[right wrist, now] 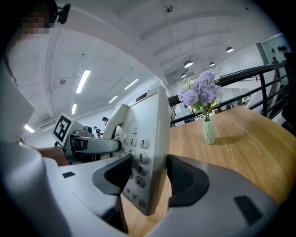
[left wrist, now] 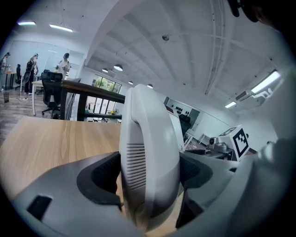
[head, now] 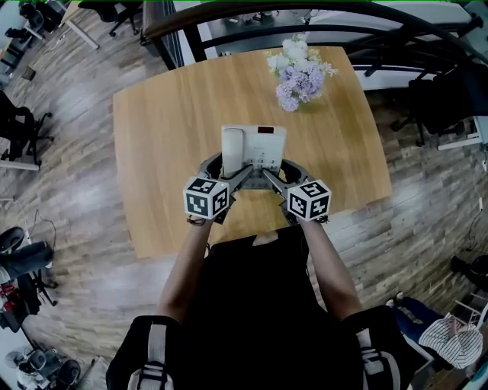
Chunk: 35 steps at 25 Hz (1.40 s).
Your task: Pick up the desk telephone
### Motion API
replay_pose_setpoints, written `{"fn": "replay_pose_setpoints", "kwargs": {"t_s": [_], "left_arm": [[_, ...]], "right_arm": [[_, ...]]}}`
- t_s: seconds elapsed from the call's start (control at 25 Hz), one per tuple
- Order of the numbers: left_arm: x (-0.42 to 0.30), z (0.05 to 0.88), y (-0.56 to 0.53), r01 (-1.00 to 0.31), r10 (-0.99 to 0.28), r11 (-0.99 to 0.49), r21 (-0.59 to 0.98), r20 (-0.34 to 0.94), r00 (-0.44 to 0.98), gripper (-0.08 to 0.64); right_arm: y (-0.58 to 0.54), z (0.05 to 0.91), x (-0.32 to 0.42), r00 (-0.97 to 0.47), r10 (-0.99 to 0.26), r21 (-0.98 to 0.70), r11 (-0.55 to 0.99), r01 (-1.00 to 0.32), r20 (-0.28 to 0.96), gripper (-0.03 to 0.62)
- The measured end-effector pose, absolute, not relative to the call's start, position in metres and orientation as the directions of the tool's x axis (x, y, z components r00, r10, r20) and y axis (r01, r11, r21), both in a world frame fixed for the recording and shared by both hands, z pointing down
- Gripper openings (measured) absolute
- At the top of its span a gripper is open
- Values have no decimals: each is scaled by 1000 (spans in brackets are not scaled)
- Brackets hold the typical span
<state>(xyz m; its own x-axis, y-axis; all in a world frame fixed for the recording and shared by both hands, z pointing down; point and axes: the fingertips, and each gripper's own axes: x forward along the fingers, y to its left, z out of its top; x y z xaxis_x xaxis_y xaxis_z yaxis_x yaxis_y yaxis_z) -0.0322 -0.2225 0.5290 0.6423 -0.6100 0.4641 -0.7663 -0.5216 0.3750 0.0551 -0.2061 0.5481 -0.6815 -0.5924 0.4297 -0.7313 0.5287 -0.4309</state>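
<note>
The desk telephone (head: 262,146) sits near the middle of the wooden table (head: 160,145), its white handset (head: 232,149) lying in the cradle along the 9 o'clock side of the body and a small red display at the 12 o'clock edge. Both grippers meet it from the person's side, at its 6 o'clock end.

The left gripper (left wrist: 150,173) comes in from about 7 o'clock. Its jaws are narrow and closed on the handset, one dark pad (left wrist: 104,178) pressed to each flank of the ribbed earpiece end. The right gripper (right wrist: 148,178) comes in from about 5 o'clock. Its jaws are clamped across the thin keypad side of the body, one pad over the number keys and the other against the underside. (Keys 2, 3, 6 and 9 can be read just above the pad.) Each gripper's marker cube shows in the other's view, so the two are close together, side by side.

Whether the telephone's base touches the tabletop or is clear of it cannot be told from these views.

A vase of pale purple and white flowers (head: 299,72) stands at about 1 o'clock from the telephone, well apart from it, near the table's far edge. A dark railing (head: 229,19) runs beyond the table at 12 o'clock.
</note>
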Motion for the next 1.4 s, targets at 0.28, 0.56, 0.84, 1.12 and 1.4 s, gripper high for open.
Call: {"fn": "replay_pose_setpoints", "kwargs": {"t_s": [0.28,0.56,0.84,1.12,1.4], "left_arm": [[-25,515,-223,-757,-609,-547,356,451,652,388],[-23,508,-220,-750,-602,-565,343,450,660,388],[-25,509,-220,-763,-607,-562,319,468,642,388],[-26,509,-222,-763,-608,-562,318,467,642,388],[-29,513,-222,-773,-613,-550,316,476,631,388]], "right_arm": [[-205,536,62,-673,-612,-431,519,-738,416,255],[-204,529,64,-680,-610,-422,534,-732,407,255],[-205,527,62,-674,-610,-391,549,-739,416,253],[-207,527,61,-680,-609,-396,553,-733,408,252],[-208,532,59,-688,-597,-395,563,-726,414,249]]}}
